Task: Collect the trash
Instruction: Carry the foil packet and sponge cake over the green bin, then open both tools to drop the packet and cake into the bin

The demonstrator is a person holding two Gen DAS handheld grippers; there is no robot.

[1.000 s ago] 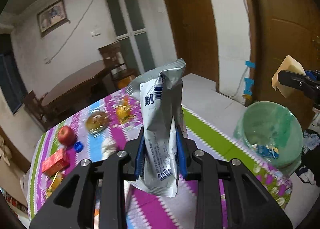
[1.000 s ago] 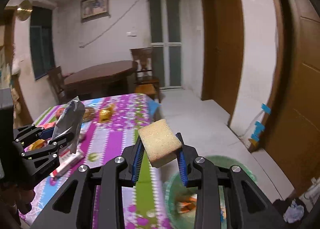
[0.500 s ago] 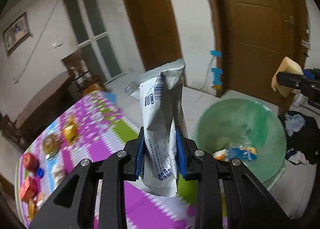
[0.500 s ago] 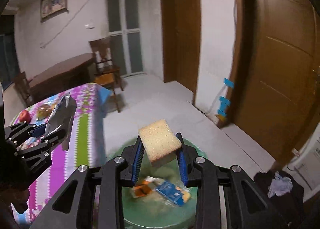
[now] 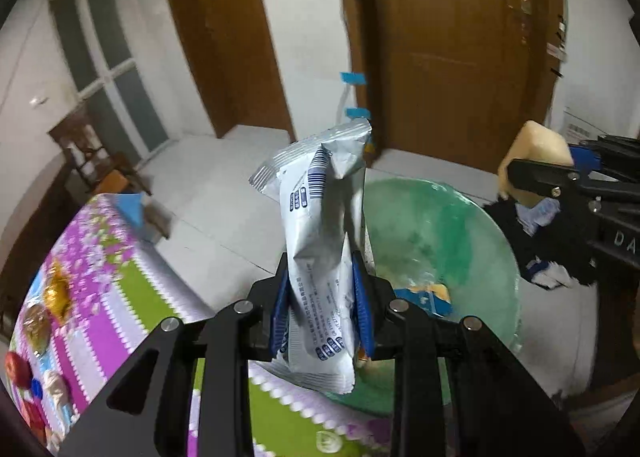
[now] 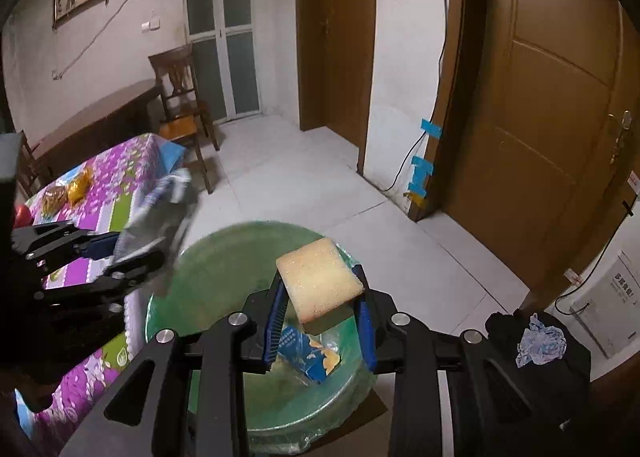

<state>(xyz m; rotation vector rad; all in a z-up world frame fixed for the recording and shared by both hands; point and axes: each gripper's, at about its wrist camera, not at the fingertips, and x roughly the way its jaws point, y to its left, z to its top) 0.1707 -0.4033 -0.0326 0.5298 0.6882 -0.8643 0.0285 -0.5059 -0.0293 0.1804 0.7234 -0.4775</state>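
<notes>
My left gripper (image 5: 322,307) is shut on a silver snack wrapper (image 5: 320,241) that stands upright between its blue pads, at the near edge of the green-lined trash bin (image 5: 472,233). My right gripper (image 6: 320,317) is shut on a yellow sponge-like slice (image 6: 320,283), held above the same trash bin (image 6: 208,269). Inside the bin lies a blue and orange carton (image 6: 308,353). The right wrist view shows the left gripper (image 6: 132,249) at the left with the wrapper (image 6: 160,213). The left wrist view shows the slice (image 5: 532,153) at the right.
The table with a purple, green and white striped cloth (image 5: 120,281) sits left of the bin, carrying an apple (image 5: 16,371) and wrapped snacks (image 5: 56,293). A dark heap of clothes (image 6: 532,341) lies on the floor right of the bin. Brown doors (image 6: 560,97) stand behind.
Both grippers swung from over the table toward the bin and tilted downward. The bin now fills the lower middle of both views; the wrapper and the slice stayed gripped.
</notes>
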